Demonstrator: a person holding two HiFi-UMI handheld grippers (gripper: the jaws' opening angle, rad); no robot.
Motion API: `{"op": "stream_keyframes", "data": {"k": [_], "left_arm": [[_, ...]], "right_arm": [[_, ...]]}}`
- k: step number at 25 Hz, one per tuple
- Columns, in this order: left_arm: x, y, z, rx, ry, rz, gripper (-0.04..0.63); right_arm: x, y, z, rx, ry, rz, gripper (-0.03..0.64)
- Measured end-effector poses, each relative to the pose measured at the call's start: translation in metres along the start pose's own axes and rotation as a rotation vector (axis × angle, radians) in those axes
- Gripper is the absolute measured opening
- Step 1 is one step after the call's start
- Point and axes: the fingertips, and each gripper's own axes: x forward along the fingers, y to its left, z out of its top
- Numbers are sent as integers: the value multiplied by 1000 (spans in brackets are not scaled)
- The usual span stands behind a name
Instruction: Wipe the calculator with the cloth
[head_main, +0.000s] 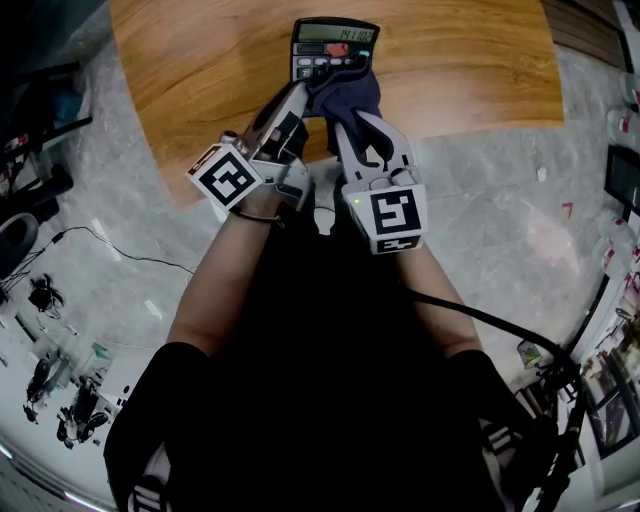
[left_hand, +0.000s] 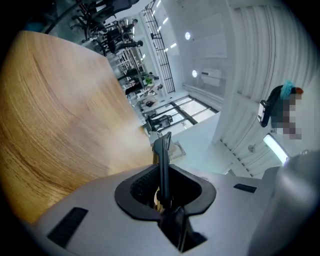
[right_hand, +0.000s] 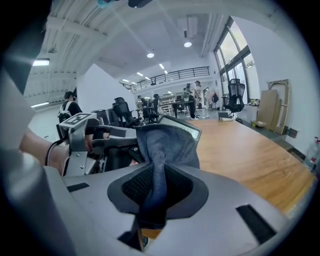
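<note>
A black calculator (head_main: 333, 45) is held up over the wooden table (head_main: 200, 70), its display lit and its lower keys hidden by cloth. My left gripper (head_main: 298, 92) is shut on the calculator's lower left edge; in the left gripper view the calculator (left_hand: 162, 165) shows edge-on between the jaws. My right gripper (head_main: 352, 118) is shut on a dark blue-grey cloth (head_main: 345, 95), which is pressed against the calculator's face. In the right gripper view the cloth (right_hand: 162, 150) bunches out of the jaws and covers most of the calculator (right_hand: 186, 129), with the left gripper (right_hand: 112, 139) close beside it.
The wooden table's near edge (head_main: 470, 125) runs just ahead of both grippers, over a grey marbled floor (head_main: 500, 230). A black cable (head_main: 120, 250) lies on the floor at left. Office chairs (right_hand: 120, 112) and people stand far off.
</note>
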Motion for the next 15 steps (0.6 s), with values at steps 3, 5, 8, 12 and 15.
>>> {"op": "stream_keyframes", "data": {"k": [3, 5, 8, 12, 15], "left_arm": [[-1, -1, -2, 4, 5, 0, 69], [-2, -4, -4, 15, 17, -1, 69], [0, -9, -13, 41, 44, -7, 69], [1, -12, -23, 56, 76, -10, 69], [1, -13, -27, 67, 90, -9, 69]], "right_arm": [[-1, -29, 1, 17, 0, -78, 66], [-3, -49, 7, 30, -13, -127, 66], [-5, -79, 24, 35, -47, -193, 66], [0, -99, 55, 24, -100, -231, 66], [9, -82, 77, -18, -132, -181, 66]]}}
